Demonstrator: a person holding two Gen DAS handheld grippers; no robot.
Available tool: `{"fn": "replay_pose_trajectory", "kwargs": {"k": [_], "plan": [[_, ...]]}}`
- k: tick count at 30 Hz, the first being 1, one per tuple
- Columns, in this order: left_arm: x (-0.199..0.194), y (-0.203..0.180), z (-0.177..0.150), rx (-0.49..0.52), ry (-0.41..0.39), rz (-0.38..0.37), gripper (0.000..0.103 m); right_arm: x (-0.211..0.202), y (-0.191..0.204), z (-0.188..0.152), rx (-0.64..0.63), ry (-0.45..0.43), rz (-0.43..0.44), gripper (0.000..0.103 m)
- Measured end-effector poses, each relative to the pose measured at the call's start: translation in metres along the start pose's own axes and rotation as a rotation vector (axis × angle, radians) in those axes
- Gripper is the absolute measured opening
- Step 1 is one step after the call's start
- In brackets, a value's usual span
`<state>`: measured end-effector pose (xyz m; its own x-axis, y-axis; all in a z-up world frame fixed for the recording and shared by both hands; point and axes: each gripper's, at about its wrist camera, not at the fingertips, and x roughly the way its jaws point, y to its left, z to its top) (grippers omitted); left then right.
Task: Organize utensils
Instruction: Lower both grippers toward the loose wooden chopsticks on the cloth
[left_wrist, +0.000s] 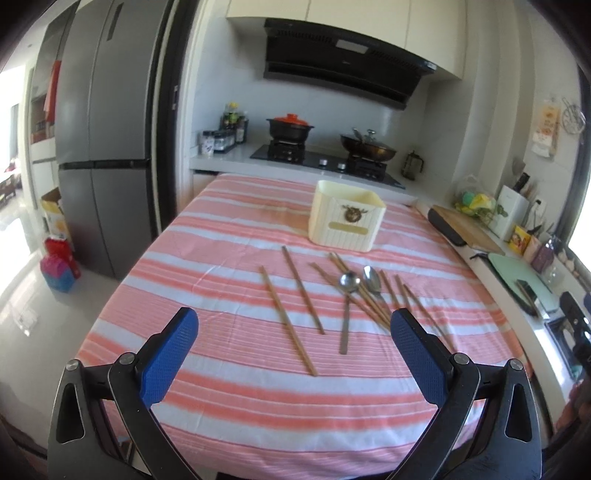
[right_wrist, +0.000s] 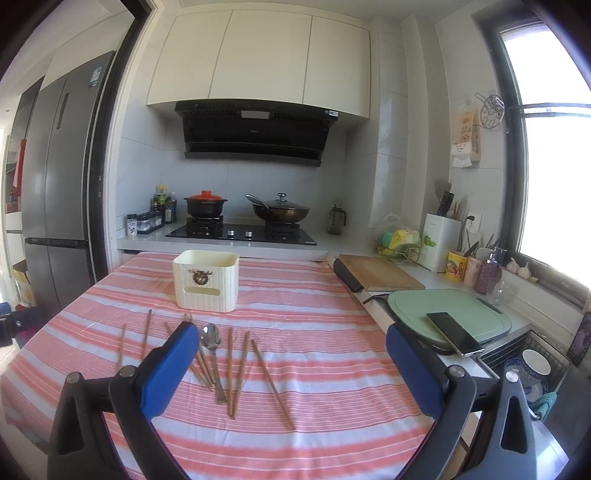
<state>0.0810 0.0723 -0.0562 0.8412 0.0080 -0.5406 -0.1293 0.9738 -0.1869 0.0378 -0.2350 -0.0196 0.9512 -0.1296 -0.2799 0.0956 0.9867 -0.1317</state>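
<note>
**Inspector:** Condition of the tools?

**Assessor:** Left gripper (left_wrist: 294, 325) has its jaws spread wide, holding nothing; right gripper (right_wrist: 291, 341) likewise, empty and raised above the striped tablecloth (right_wrist: 314, 332).

**Inspector:** Location of the utensils?

**Assessor:** Chopsticks (left_wrist: 288, 319) lie scattered loose on the cloth; two spoons (left_wrist: 349, 282) rest among a crossed heap of them; the cream holder (left_wrist: 347, 218) stands upright beyond, apart from all of it and apparently empty, though its inside is poorly seen.

**Inspector:** Hazards?

**Assessor:** The heap is the chief one; closing on one stick there would likely drag or flick its neighbours, since they overlap; thin sticks lying flat on soft cloth may roll out of the pads or take fabric with them; the smooth spoons may pivot if held off-centre; a long stick brought in tilted could strike the holder's rim and tip or push it.
</note>
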Motion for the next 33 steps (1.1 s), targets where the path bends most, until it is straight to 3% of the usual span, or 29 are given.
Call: {"fn": "replay_pose_trajectory", "kwargs": {"k": [3, 7, 14, 17, 19, 21, 25, 28, 33], "plan": [[0.024, 0.025, -0.001, -0.047, 0.051, 0.046, 0.103, 0.021, -0.012, -0.007, -0.002, 0.051, -0.018, 0.103], [0.062, 0.036, -0.005, -0.037, 0.136, 0.07, 0.103, 0.067, -0.023, -0.029, 0.013, 0.213, 0.04, 0.103], [0.131, 0.023, 0.0, -0.037, 0.253, 0.04, 0.103, 0.134, -0.033, -0.064, 0.032, 0.415, 0.135, 0.103], [0.157, 0.015, -0.002, -0.033, 0.286, 0.061, 0.103, 0.164, -0.033, -0.073, -0.001, 0.478, 0.171, 0.102], [0.176, 0.012, -0.005, -0.024, 0.316, 0.082, 0.103, 0.185, -0.027, -0.079, -0.034, 0.536, 0.191, 0.094], [0.194, 0.009, -0.01, -0.02, 0.349, 0.098, 0.103, 0.203, -0.021, -0.085, -0.05, 0.586, 0.242, 0.079], [0.216, 0.003, -0.022, 0.014, 0.388, 0.129, 0.102, 0.232, 0.001, -0.1, -0.123, 0.673, 0.313, 0.074], [0.225, -0.001, -0.032, 0.065, 0.402, 0.164, 0.102, 0.248, 0.015, -0.113, -0.203, 0.741, 0.347, 0.064], [0.233, 0.006, -0.043, 0.126, 0.432, 0.212, 0.103, 0.257, 0.017, -0.109, -0.232, 0.777, 0.364, 0.062]]}}
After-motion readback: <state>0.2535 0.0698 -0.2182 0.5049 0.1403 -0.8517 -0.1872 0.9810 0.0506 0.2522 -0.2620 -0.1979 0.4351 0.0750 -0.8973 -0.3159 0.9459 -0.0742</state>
